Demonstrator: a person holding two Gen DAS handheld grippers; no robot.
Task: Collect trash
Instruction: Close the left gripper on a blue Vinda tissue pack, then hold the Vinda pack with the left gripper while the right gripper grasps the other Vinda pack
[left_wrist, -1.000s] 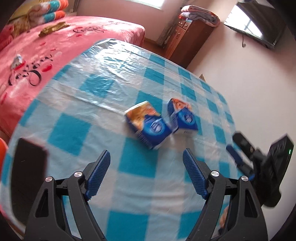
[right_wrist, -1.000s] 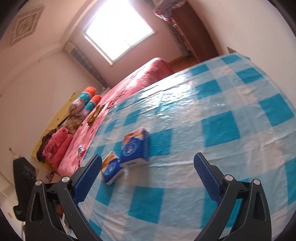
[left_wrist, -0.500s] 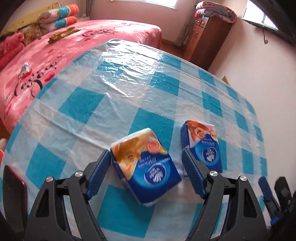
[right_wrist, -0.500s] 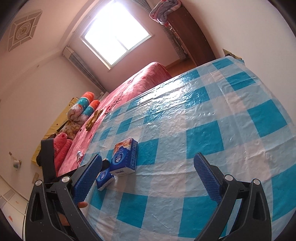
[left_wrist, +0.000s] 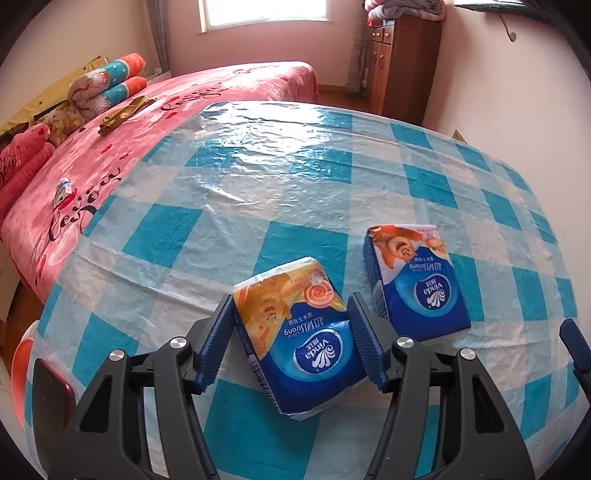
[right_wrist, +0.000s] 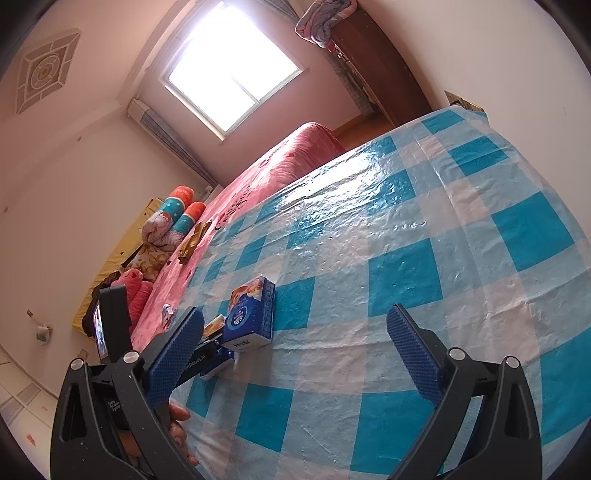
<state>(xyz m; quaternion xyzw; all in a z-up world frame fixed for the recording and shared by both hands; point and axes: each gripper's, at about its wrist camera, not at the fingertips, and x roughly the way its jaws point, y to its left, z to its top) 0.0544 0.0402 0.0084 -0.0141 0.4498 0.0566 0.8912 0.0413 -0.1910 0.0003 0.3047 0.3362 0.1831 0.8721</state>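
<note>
- Two tissue packs lie on the counter (left_wrist: 280, 192), which is covered in a blue-and-white checked plastic cloth.
- The near tissue pack (left_wrist: 299, 343) sits between the fingers (left_wrist: 218, 341) of the left gripper (left_wrist: 291, 341); the fingers are closing on it, and both pads look to be against its sides.
- The far tissue pack (left_wrist: 413, 280) lies just to the right of it, apart from it and free.
- The right gripper (right_wrist: 295, 358) hangs over the bare counter with its fingers spread wide and nothing between them.
- A pink bed (left_wrist: 155, 110) stands left of the counter; a wooden cabinet (left_wrist: 402, 62) is at the far wall.
</note>
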